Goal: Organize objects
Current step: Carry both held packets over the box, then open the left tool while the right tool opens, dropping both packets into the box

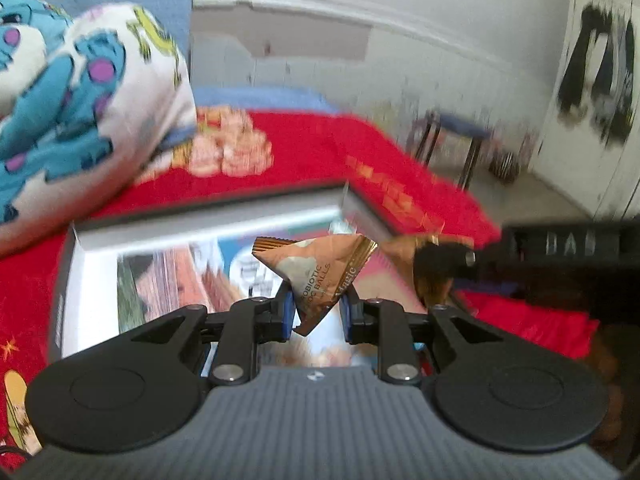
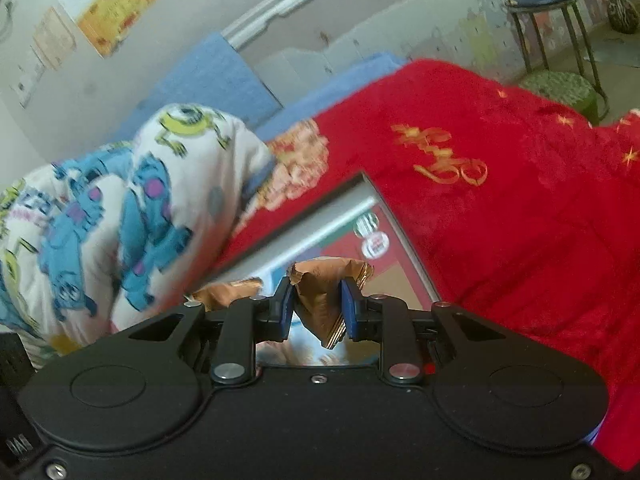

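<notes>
My left gripper (image 1: 318, 304) is shut on a brown snack packet (image 1: 320, 272) printed "probiotic choc balls", held above an open box (image 1: 200, 236) with a shiny, picture-printed inside. My right gripper (image 2: 318, 306) is shut on a second brown snack packet (image 2: 326, 296) over the same box (image 2: 396, 236). In the left wrist view the right gripper (image 1: 444, 258) shows at the right with its packet (image 1: 404, 254). In the right wrist view the left gripper's packet (image 2: 228, 290) shows at the left.
The box lies on a red blanket (image 1: 304, 152) (image 2: 500, 216) on a bed. A white pillow with blue monster print (image 1: 72, 120) (image 2: 120, 216) sits to the left. A blue-topped stool (image 2: 548, 32) and a striped ball (image 2: 622, 14) stand on the floor beyond.
</notes>
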A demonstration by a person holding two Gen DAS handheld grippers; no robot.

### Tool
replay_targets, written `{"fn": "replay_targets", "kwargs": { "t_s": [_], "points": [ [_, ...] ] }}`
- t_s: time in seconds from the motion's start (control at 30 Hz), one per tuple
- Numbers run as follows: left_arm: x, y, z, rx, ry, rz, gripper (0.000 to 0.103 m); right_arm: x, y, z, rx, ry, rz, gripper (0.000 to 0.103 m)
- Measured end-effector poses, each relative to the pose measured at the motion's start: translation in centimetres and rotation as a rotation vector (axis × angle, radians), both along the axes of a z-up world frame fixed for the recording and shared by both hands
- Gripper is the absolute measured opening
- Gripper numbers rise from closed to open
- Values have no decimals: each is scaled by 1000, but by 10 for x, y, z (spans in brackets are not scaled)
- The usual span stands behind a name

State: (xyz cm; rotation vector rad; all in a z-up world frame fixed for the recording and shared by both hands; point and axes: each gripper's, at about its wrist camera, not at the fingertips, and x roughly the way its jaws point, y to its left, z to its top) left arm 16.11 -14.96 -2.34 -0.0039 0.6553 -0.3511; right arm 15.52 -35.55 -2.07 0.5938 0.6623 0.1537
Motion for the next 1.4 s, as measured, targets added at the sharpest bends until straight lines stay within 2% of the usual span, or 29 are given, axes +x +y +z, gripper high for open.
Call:
{"fn": "replay_targets", "kwargs": {
  "t_s": [0.17, 0.43, 0.63, 0.9, 1.03, 1.2, 1.33, 1.4],
  "points": [
    [7, 4, -23, -25, 76, 5, 27, 16, 13, -20, -44, 62, -1, 24],
    [8, 1, -28, -19, 86, -14, 27, 22, 21, -32, -95, 122, -17, 24],
    [7, -3, -33, -2, 99, -11, 27, 19, 24, -30, -126, 131, -25, 24],
    [11, -5, -38, 14, 103, 6, 28, 20, 24, -34, -119, 152, -17, 24],
    [13, -2, -39, 1, 114, 11, 45, 21, 23, -36, -107, 156, -22, 24],
    [13, -1, -40, 1, 114, 2, 50, 22, 23, -35, -107, 160, -20, 25],
    [14, 2, -40, -10, 119, 5, 63, 23, 20, -36, -77, 170, -21, 25],
    [15, 4, -37, -22, 119, 2, 66, 23, 17, -36, -59, 173, -20, 25]
  ]
}}
